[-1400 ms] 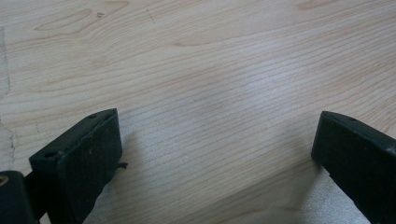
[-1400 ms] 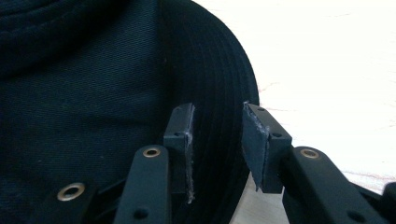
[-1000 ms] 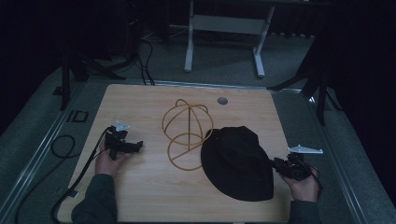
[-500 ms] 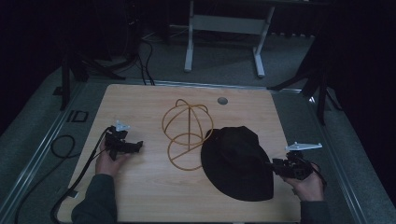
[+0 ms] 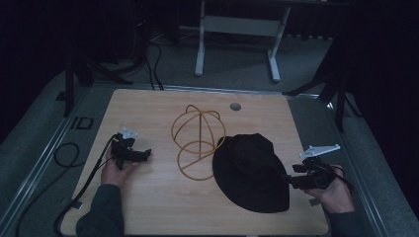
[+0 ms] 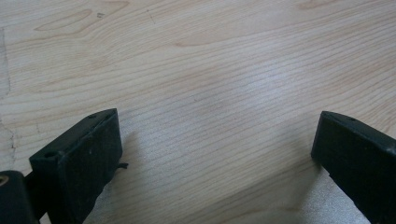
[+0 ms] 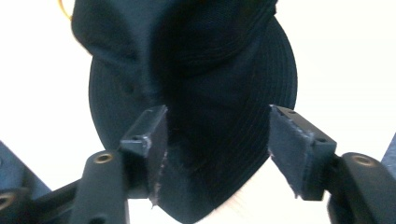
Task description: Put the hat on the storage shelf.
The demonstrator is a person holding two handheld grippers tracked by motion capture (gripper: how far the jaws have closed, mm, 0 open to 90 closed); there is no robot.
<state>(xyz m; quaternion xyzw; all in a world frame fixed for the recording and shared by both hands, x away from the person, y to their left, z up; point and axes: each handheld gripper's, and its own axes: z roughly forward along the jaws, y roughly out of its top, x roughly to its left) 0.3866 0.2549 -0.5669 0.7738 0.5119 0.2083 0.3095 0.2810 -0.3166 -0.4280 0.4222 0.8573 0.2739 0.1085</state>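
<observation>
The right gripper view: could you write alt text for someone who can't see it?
A black hat lies on a pale table, its brim reaching between the right gripper's two black jaws. The jaws have just been opening and stand apart, not pressing on the brim.

Black hat [image 5: 252, 170], soft fabric with a stitched brim, lying flat on the right half of the table, crown slumped and creased. Its left edge overlaps the base ring of a yellow wire stand [image 5: 197, 140], which stands upright at the table's centre.
</observation>
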